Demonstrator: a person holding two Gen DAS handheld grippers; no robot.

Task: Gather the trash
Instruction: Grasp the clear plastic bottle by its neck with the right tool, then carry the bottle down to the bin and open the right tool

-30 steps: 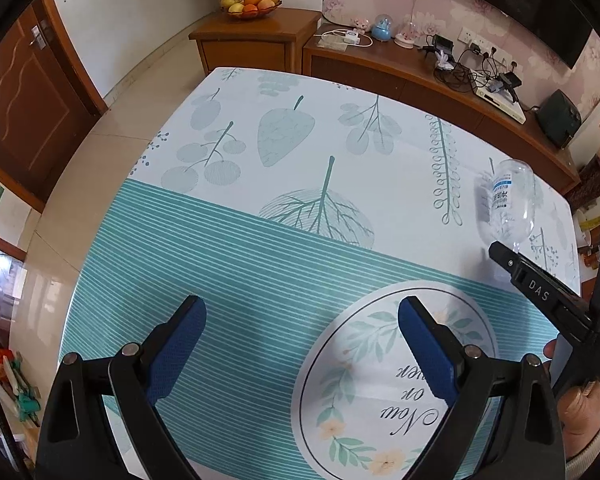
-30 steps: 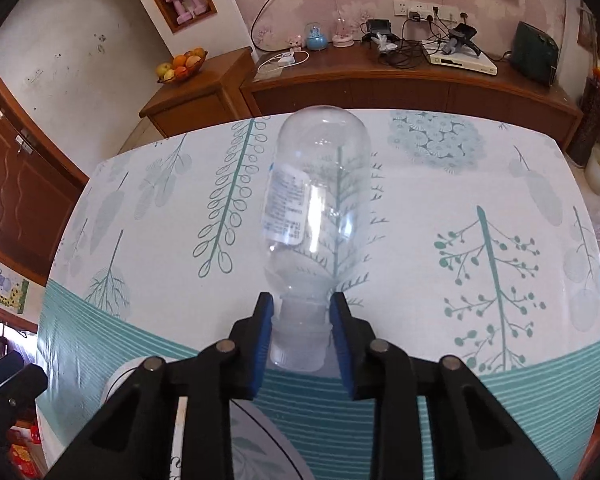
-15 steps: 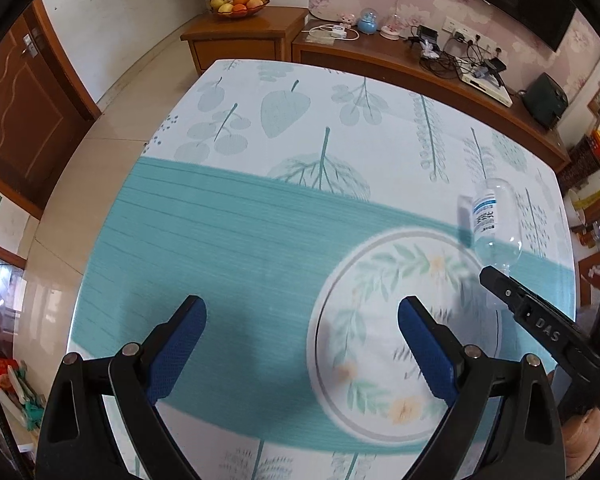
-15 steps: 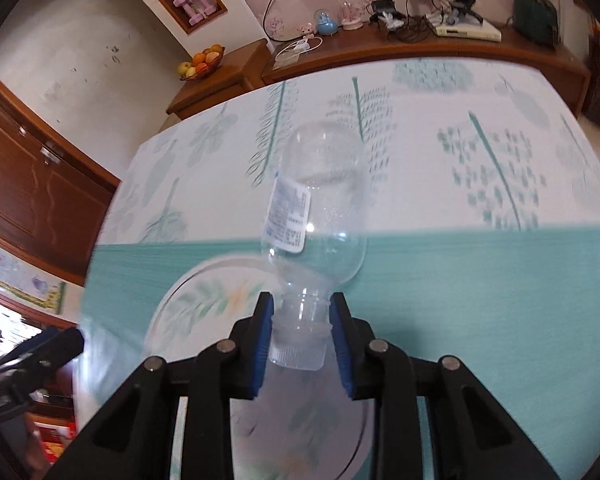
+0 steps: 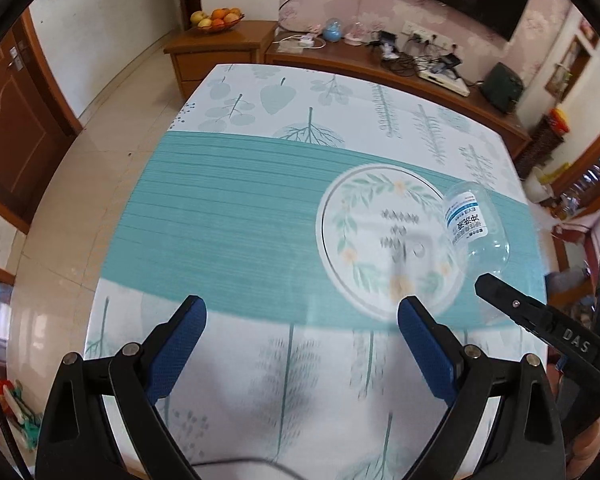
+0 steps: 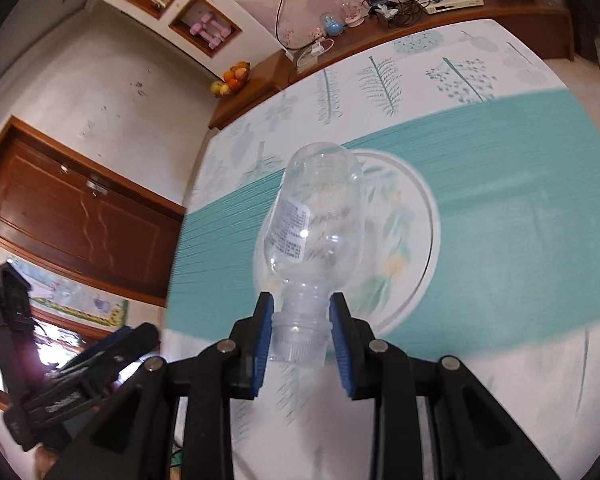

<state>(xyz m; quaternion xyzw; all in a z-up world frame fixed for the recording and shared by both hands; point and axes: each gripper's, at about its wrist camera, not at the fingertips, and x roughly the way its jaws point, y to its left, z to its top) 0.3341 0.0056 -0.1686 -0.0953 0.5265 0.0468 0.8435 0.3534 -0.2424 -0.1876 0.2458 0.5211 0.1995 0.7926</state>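
A clear empty plastic bottle [image 6: 314,220] with a white label hangs in the air above the table, gripped at its capped neck by my right gripper [image 6: 300,336], whose blue pads press both sides of the cap. In the left wrist view the same bottle [image 5: 474,226] shows at the right, above the round floral print, with the right gripper's black finger [image 5: 540,320] under it. My left gripper [image 5: 302,330] stands wide open over the near part of the table, nothing between its blue pads. The left gripper also appears at the lower left of the right wrist view [image 6: 112,356].
The table [image 5: 228,216] wears a teal and white leaf-print cloth with a round floral print [image 5: 384,240]. Beyond it stand a wooden sideboard [image 5: 380,68] with cables and devices, and a fruit bowl [image 5: 217,20] on a low cabinet. A brown door [image 6: 72,208] lies left.
Both grippers have pulled back toward the near edge of the table and risen. The bottle has travelled with the right gripper, from the white far part to above the round floral print.
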